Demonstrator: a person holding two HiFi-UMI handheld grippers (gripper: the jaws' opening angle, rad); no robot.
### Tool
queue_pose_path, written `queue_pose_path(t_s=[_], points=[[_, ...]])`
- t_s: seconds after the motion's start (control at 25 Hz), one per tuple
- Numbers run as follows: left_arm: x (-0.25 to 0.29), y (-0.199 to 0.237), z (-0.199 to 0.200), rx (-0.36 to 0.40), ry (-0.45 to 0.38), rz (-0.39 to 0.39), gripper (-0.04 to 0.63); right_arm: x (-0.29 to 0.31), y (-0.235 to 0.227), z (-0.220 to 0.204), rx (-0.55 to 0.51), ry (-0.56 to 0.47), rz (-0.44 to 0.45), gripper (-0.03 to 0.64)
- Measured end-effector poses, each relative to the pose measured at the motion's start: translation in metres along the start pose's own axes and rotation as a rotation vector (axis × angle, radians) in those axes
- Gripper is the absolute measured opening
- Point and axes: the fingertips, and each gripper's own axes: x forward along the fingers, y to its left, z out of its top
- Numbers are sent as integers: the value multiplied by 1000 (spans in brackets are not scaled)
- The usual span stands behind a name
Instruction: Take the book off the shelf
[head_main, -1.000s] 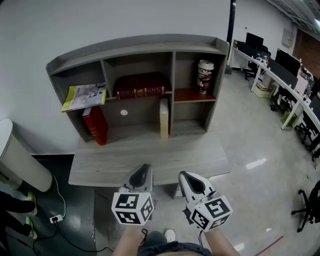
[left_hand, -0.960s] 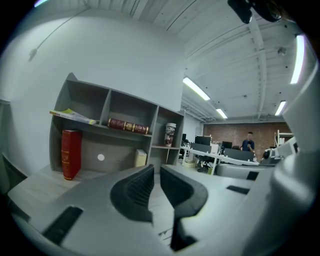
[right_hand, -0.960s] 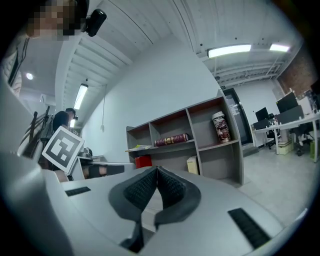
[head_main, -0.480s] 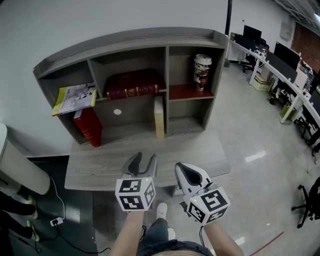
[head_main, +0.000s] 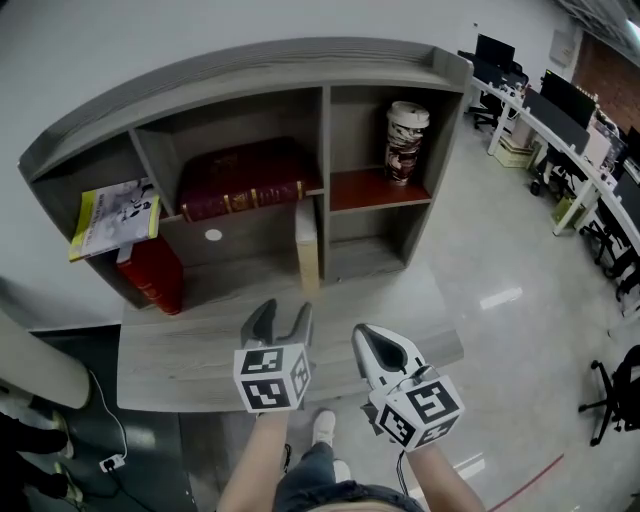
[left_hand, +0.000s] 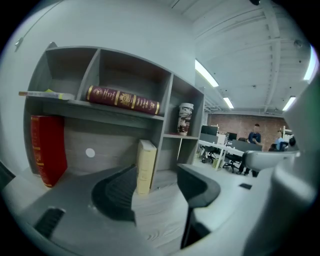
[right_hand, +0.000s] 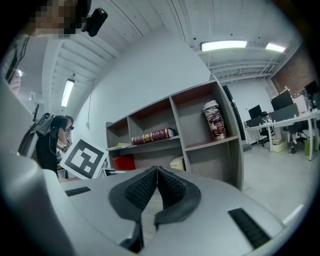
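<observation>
Grey wood-grain laminate makes up both the shelf (head_main: 250, 65) and the surface (head_main: 180, 350) it stands on.

Item of interest, by judgement: the cream book (left_hand: 145, 165). It stands upright on the surface in the lower middle bay, hard against the partition (head_main: 322, 200) on that bay's right side. Its long axis is vertical and a narrow edge faces outward.

Left tongs (head_main: 285, 315): jaws wide, having just been opening, with nothing held. In the left gripper view the cream book lies straight ahead in the gap between the jaws, a little toward the left jaw and still well apart from them.

Right tongs (right_hand: 156, 175): jaws closed together, empty, held beside the left tongs over the front edge of the surface.

The left tongs is the nearer and better aligned. The coming move appears to need a straight advance so the jaws pass either side of the book's narrow width.

Other contents:
- A dark red book (head_main: 240, 180) lies flat on the middle shelf board.
- A red book (head_main: 150, 275) stands in the lower left bay.
- A yellow-edged magazine (head_main: 110, 215) lies above the red book.
- A printed canister (head_main: 405, 140) stands in the upper right bay.

Writing: gilt bands show on the dark red spine, and there is print on the magazine and canister. None of it is legible.
</observation>
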Motion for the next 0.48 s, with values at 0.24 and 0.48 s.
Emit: queue_pose_path(t_s=[0.24, 0.48], points=[[52, 11, -4, -7, 46, -3, 249, 24, -23, 3, 23, 3, -36, 9], [96, 18, -8, -4, 87, -1, 255, 46, -39, -5, 28, 46, -60, 9]])
